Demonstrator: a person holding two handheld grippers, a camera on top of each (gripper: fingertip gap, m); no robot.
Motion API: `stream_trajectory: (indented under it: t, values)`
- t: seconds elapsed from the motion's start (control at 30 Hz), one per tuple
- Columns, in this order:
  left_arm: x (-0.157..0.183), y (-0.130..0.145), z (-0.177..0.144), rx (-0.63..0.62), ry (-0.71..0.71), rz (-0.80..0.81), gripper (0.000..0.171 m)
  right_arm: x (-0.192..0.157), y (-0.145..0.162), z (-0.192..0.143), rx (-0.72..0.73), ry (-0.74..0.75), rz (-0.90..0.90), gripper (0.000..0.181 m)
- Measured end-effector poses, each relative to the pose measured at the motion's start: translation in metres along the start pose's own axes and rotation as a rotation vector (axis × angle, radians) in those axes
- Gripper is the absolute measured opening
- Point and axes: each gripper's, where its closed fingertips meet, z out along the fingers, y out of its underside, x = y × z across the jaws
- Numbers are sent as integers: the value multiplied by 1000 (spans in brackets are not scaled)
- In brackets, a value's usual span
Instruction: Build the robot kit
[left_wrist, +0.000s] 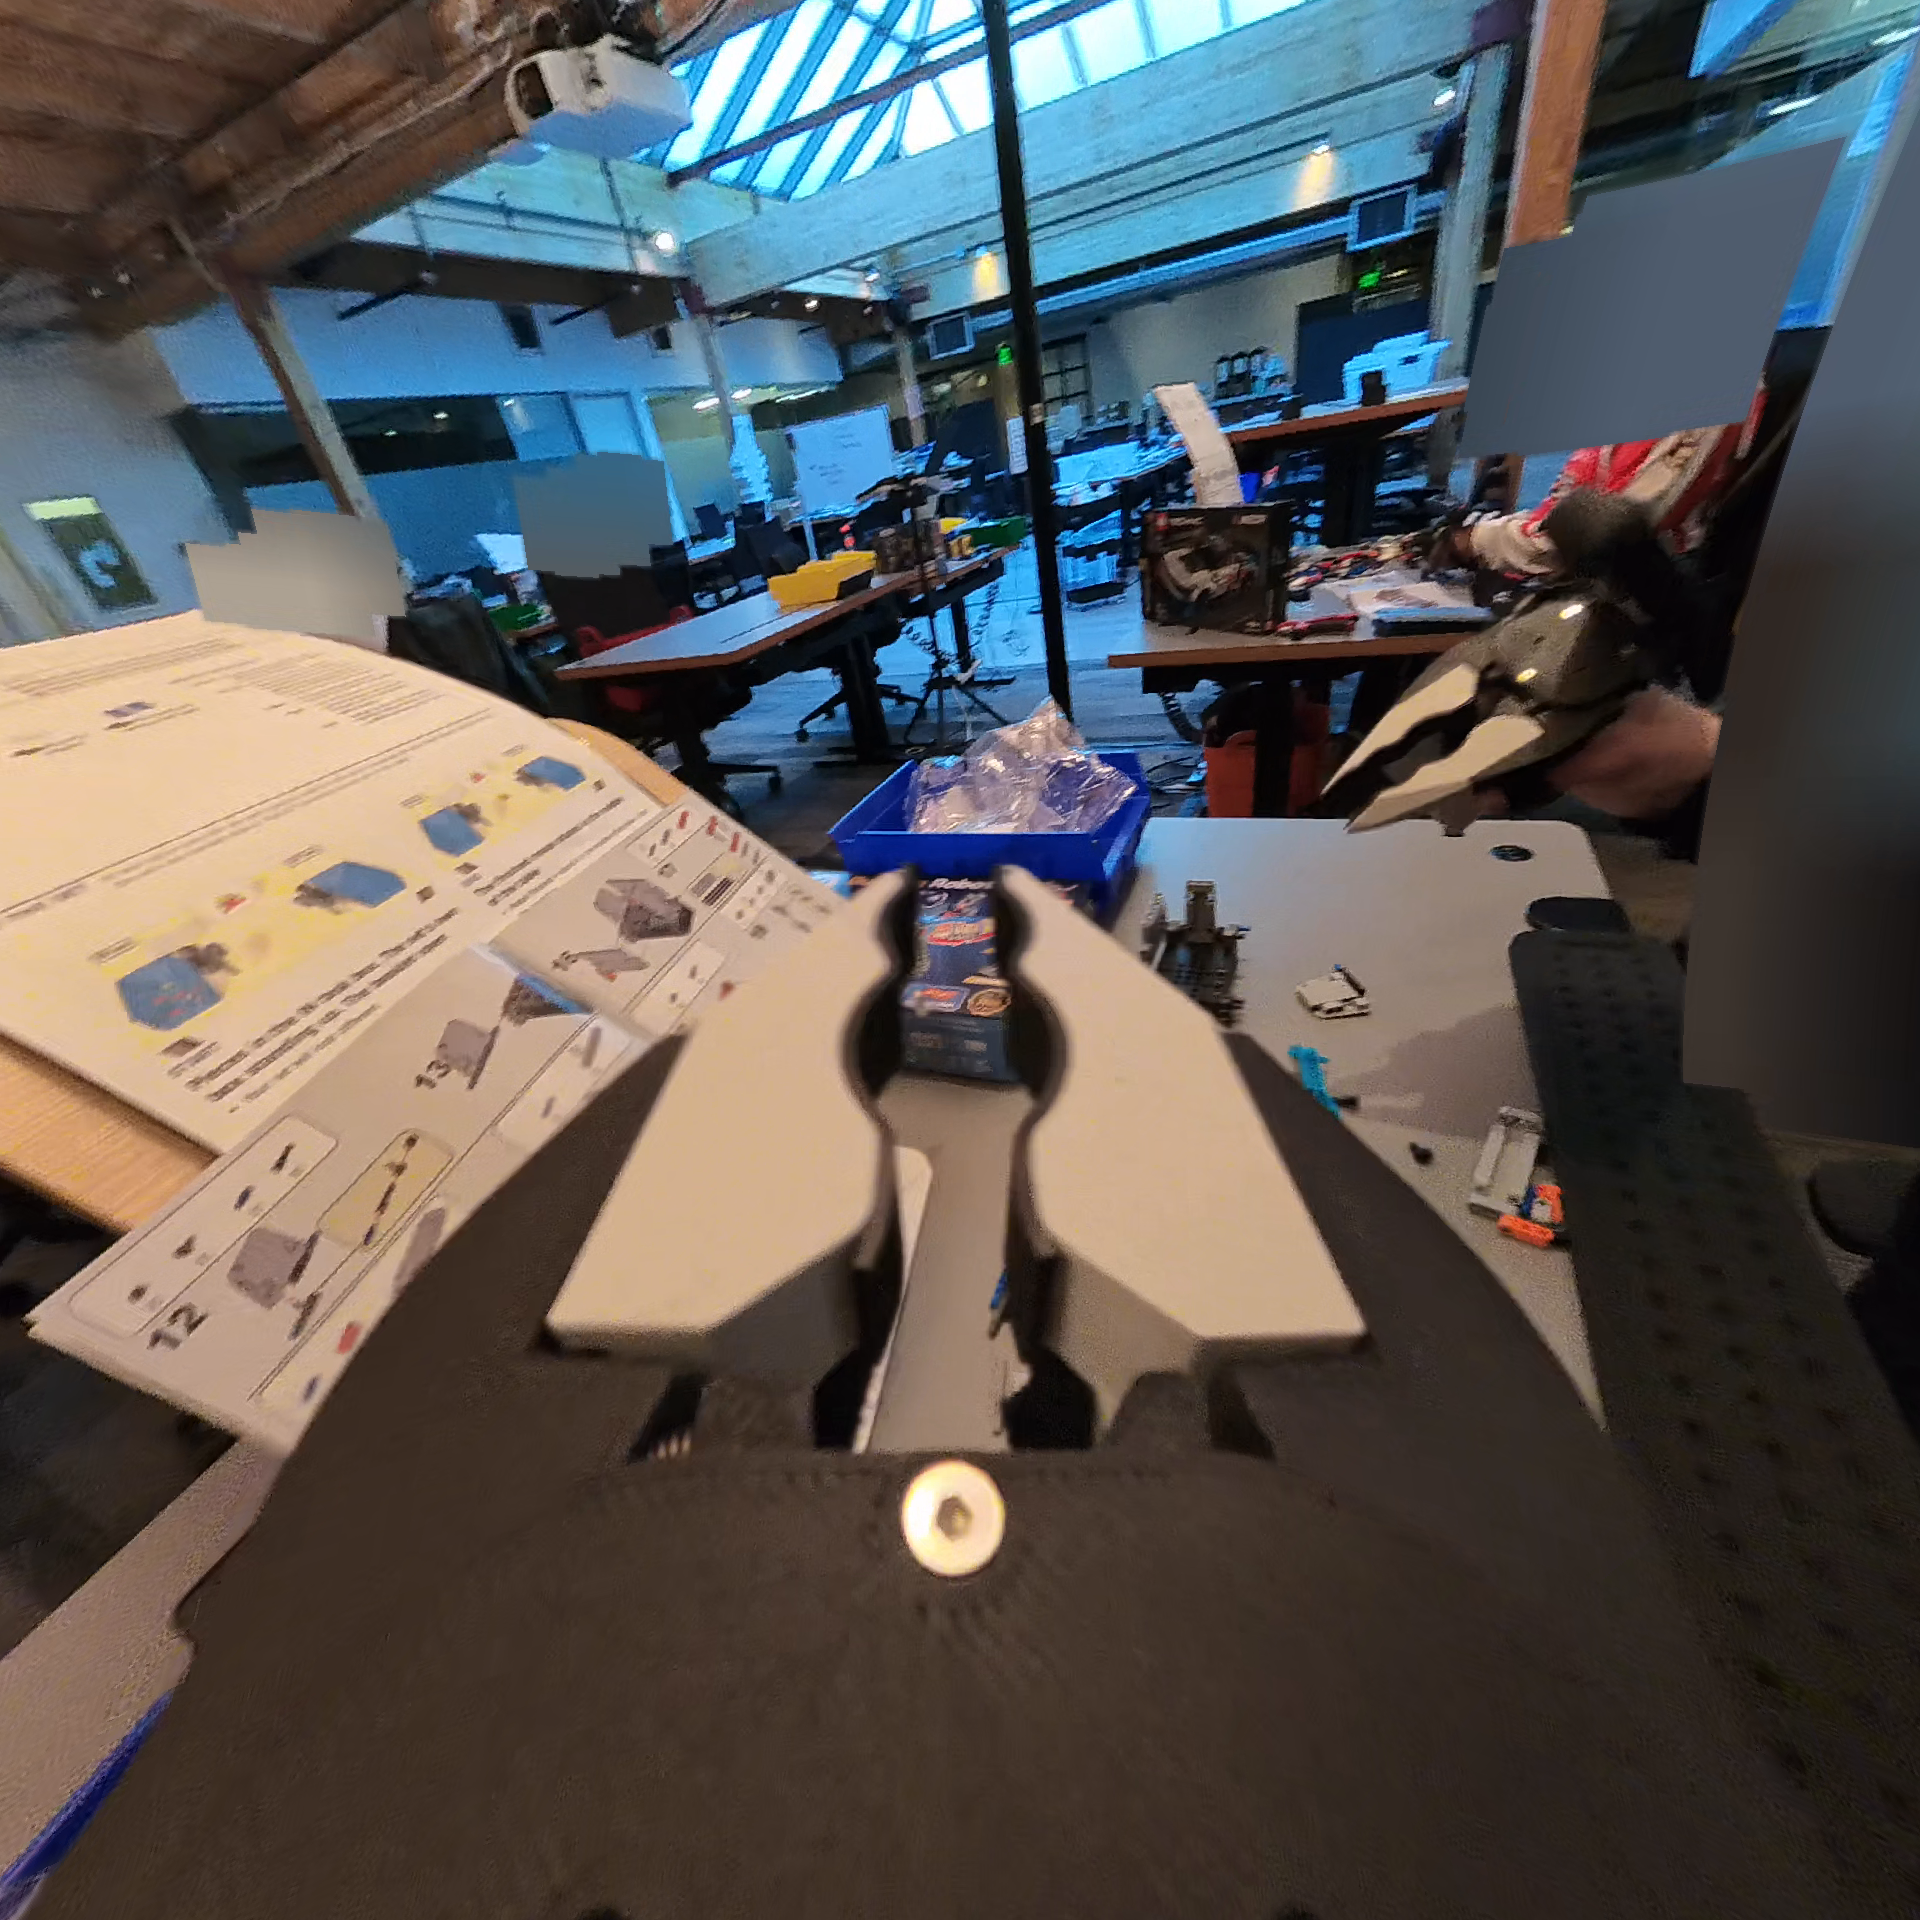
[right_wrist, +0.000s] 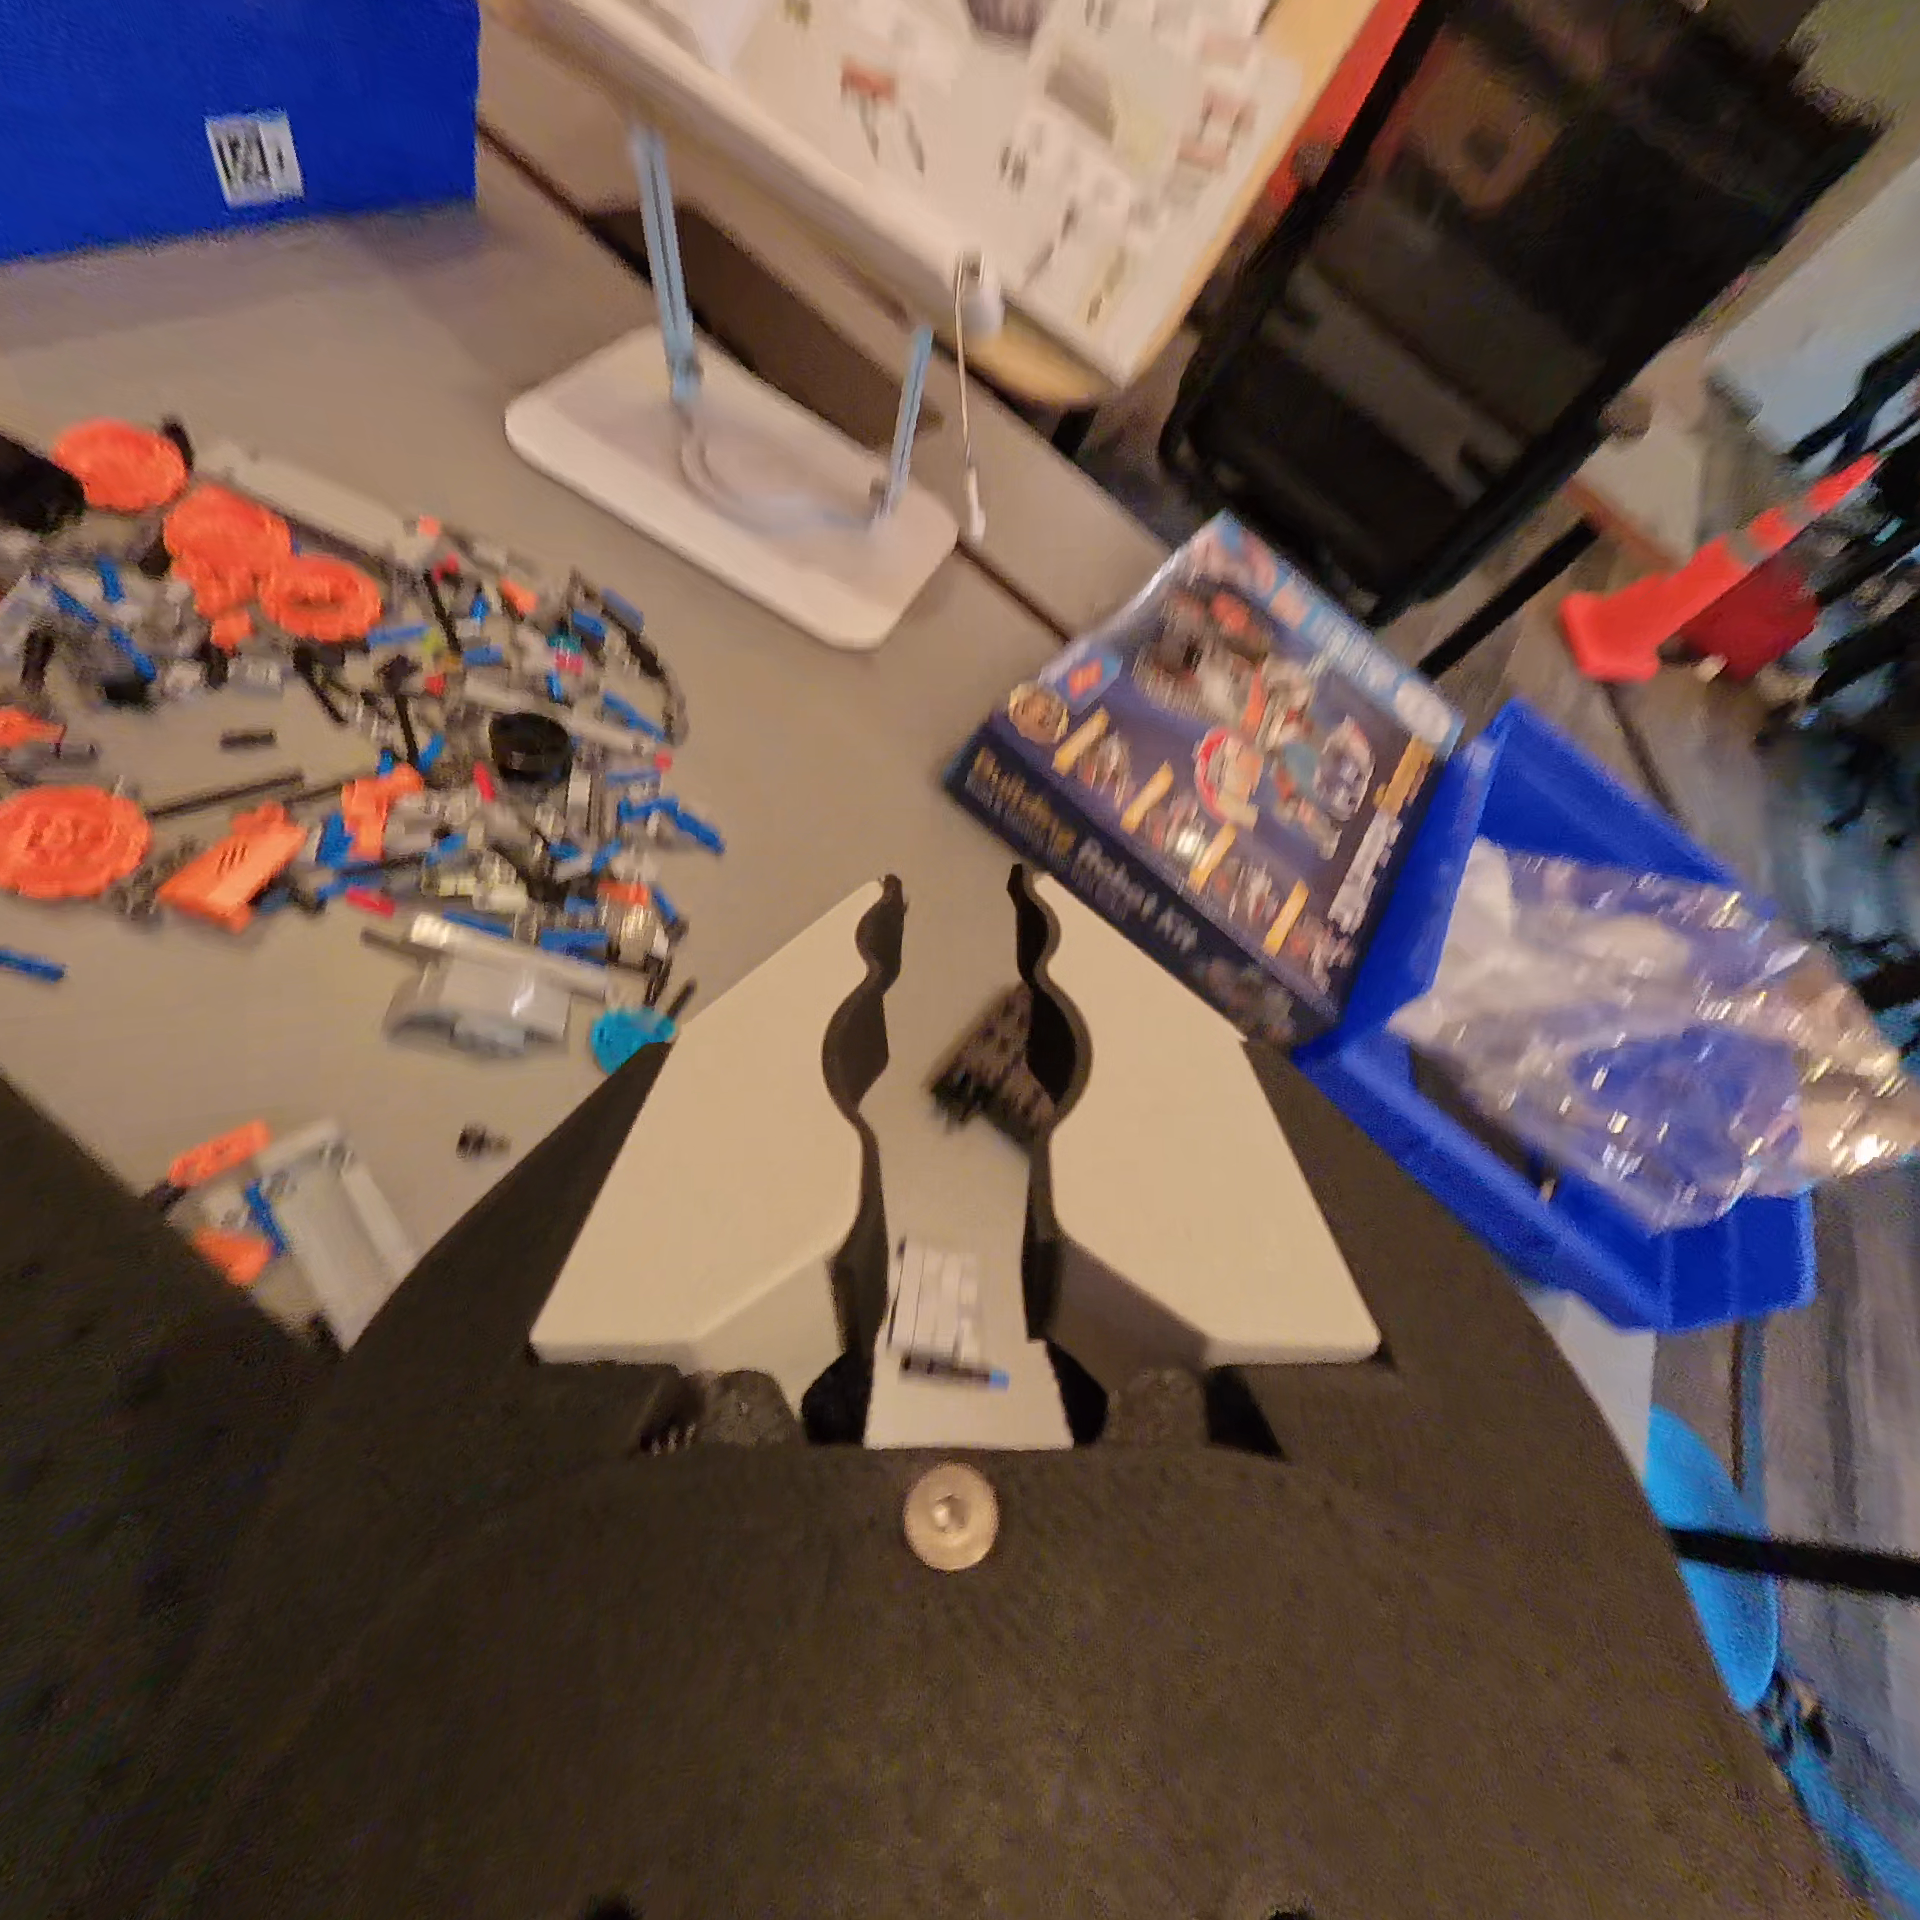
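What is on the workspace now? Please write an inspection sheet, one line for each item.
Surface: grey table, partly bare.
Job's things: pile of orange, blue and grey building pieces; open instruction booklet on a stand; printed kit box.
Clutter: blue bin holding crumpled clear plastic bags.
Grippers: left gripper open, empty, raised, aimed at the box; right gripper open, empty, above small dark part.
Cables: nothing seen.
Surroundings: open office with desks; person's hand behind the right gripper.
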Motion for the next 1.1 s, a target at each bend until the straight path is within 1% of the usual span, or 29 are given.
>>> stream_trajectory:
  t: [0.03, 0.1, 0.13, 0.17, 0.2, 0.23, 0.3, 0.4, 0.5, 0.57, 0.67, 0.77, 0.93, 1.1]
  values:
    - [4, -1, 2, 6, 25, -2, 0, -1, 16, -2, -46, -10, 11, 21]
    - [8, -2, 6, -1, 25, 17, 0, -2, 52, -3, -151, -17, 27, 24]
    - [6, 0, 9, -16, -1, 20, 0, 0, 73, -2, -215, -5, 35, 28]
    - [9, 3, 13, -33, -2, 22, 6, 4, 92, 0, -264, 9, 45, 31]
    - [14, 6, 18, -51, 15, 11, 23, 4, 108, 2, -292, -2, 74, 31]
    - [20, 9, 24, -68, 37, -10, 35, 3, 122, 5, -307, -33, 130, 35]
    - [33, 22, 36, -116, 84, -45, 52, 3, 146, 13, -324, -80, 224, 42]
    - [52, 51, 56, -213, 104, -18, 51, 1, 175, 28, -353, -137, 304, 53]
    - [73, 84, 73, -306, 129, 16, 53, 1, 198, 39, -397, -157, 314, 53]
    - [88, 103, 82, -345, 166, -2, 53, -2, 202, 43, -394, -178, 335, 53]
    - [102, 131, 94, -384, 203, -38, 52, -6, 204, 45, -382, -214, 383, 37]
    - [115, 154, 104, -412, 246, -68, 51, -8, 204, 46, -364, -221, 403, 36]
    - [133, 187, 115, -465, 289, -56, 49, -8, 202, 46, -369, -204, 384, 35]
    - [143, 210, 122, -483, 316, -72, 47, -13, 197, 48, -346, -179, 367, 35]
